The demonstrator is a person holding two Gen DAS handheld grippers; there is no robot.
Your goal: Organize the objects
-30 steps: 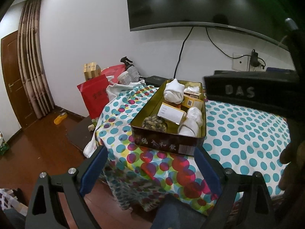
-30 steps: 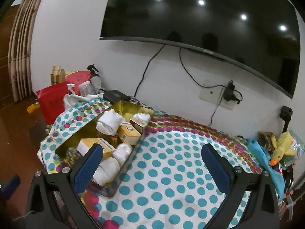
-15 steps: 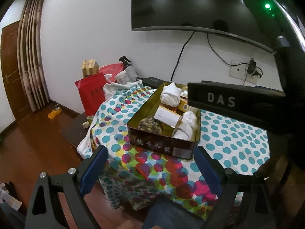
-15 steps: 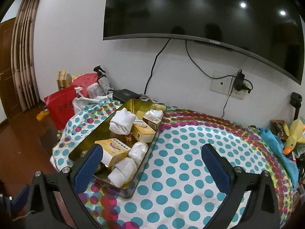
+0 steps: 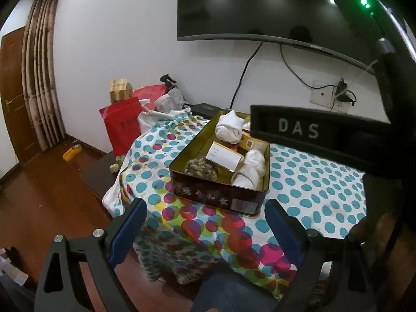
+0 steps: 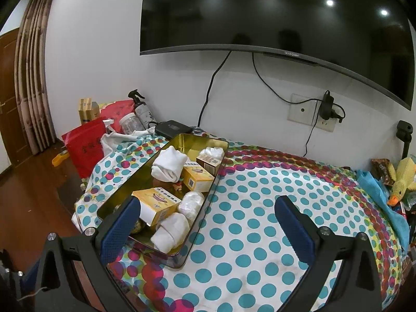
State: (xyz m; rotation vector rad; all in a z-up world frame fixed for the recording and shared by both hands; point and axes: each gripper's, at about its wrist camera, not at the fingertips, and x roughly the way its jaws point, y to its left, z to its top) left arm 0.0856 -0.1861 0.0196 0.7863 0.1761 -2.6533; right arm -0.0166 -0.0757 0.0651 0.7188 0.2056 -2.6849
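A gold metal tin (image 5: 193, 145) (image 6: 179, 140) stands on the polka-dot tablecloth (image 6: 260, 208) at the table's left side. It holds rolled white socks (image 6: 169, 165) (image 5: 230, 128), yellow boxes (image 6: 156, 204), a white card-faced box (image 5: 223, 154) and a patterned pouch (image 5: 201, 169). My left gripper (image 5: 205, 223) is open and empty, held off the table's front edge before the tin. My right gripper (image 6: 205, 223) is open and empty above the cloth, its left finger (image 6: 121, 230) over the tin's near corner. The right gripper's black body (image 5: 325, 135) blocks part of the left wrist view.
A red bag (image 6: 83, 148), spray bottle (image 6: 141, 109), jar (image 6: 130, 123) and black box (image 6: 173, 127) crowd the far left by the wall. A yellow duck toy (image 6: 401, 179) and blue cloth (image 6: 384, 195) lie at the right edge. A TV (image 6: 273, 18) hangs above.
Both grippers have drawn back and shifted slightly, so the tin looks a little smaller and farther in the left wrist view. Both stay open and empty. Nothing on the table moved.
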